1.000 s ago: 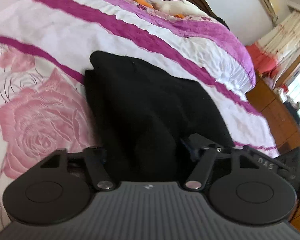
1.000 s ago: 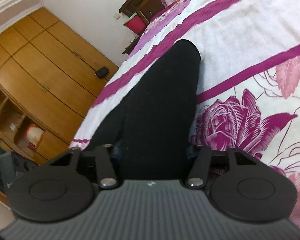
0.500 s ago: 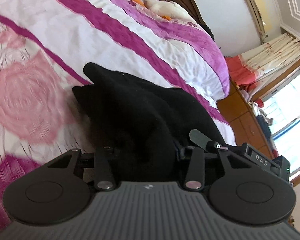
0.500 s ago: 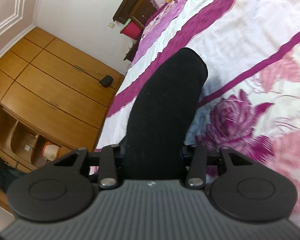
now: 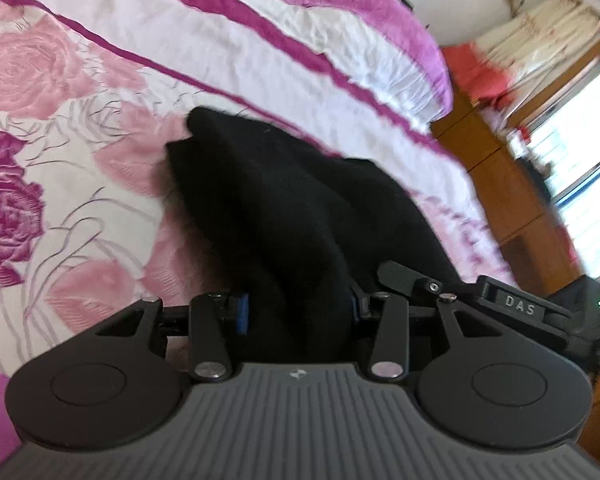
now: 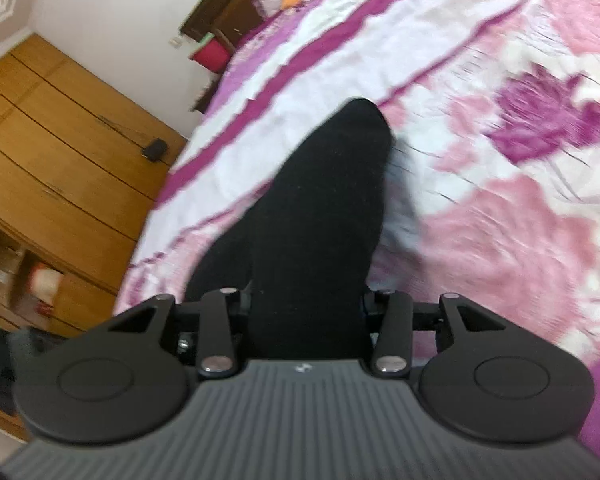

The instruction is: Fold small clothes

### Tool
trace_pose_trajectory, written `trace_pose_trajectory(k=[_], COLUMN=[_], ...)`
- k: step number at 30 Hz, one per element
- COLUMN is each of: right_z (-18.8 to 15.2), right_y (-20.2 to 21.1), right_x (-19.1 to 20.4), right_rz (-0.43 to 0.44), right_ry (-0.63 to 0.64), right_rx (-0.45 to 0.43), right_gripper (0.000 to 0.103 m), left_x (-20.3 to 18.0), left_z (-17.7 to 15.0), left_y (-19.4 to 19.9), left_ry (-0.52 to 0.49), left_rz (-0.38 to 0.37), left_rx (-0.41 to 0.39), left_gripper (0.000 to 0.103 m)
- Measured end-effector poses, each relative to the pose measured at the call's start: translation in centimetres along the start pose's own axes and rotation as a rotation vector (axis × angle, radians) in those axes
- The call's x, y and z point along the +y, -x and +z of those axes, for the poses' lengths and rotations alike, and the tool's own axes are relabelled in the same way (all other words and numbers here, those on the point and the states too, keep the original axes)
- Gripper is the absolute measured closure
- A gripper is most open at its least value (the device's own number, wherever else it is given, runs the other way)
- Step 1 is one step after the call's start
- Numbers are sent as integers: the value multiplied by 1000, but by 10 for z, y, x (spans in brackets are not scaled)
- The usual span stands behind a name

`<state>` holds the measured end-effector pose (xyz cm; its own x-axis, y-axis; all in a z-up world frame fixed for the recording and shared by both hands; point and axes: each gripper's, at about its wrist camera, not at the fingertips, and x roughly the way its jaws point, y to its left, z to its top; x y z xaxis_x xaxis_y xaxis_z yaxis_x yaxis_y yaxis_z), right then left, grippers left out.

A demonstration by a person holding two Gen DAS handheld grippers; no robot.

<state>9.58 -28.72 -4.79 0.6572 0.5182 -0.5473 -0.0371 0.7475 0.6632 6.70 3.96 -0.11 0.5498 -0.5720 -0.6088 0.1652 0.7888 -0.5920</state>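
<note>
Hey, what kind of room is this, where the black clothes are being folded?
Most likely a home bedroom. The black garment lies on a bed with a rose-print bedspread, pillows sit by a dark wooden headboard, and a wooden wardrobe stands along the wall.

Bright daylight from the window (image 5: pixel 576 152); fisheye bending, motion blur on the bedspread (image 6: pixel 520 160)

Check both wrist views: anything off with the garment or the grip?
Nothing stands out. The left gripper and right gripper each pinch bunched black garment, its far end trailing toward the floral bedspread. No damage visible; both views are blurred.
</note>
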Motion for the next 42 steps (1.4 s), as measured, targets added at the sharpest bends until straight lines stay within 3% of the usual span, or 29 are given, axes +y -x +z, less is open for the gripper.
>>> trace_pose_trajectory(k=[5, 11, 17, 20, 30, 37, 42], right_z=[-23, -29, -44, -48, -56, -81, -106], right_y=[-2, 23, 35, 37, 83, 116, 123], right_x=[-8, -7, -21, -26, 14, 45, 54], right_rz=[-15, -39, -80, -75, -76, -110, -129], right_ry=[78, 132, 183, 156, 260, 363, 399], right_rx=[-63, -93, -98, -101, -184, -192, -208], right_gripper=[50, 48, 48, 49, 48, 44, 39], left_x=[-2, -12, -19, -22, -58, -78, -84], left_z=[-14, -22, -35, -39, -56, -81, -99], left_y=[1, 20, 23, 23, 63, 89, 102], left_ry=[-78, -149, -258, -260, -306, -288, -259], left_rz=[99, 177, 327, 347, 399, 432, 468], left_rx=[-14, -65, -81, -90, -135, -154, -177], left_gripper=[49, 43, 27, 26, 26, 10, 6])
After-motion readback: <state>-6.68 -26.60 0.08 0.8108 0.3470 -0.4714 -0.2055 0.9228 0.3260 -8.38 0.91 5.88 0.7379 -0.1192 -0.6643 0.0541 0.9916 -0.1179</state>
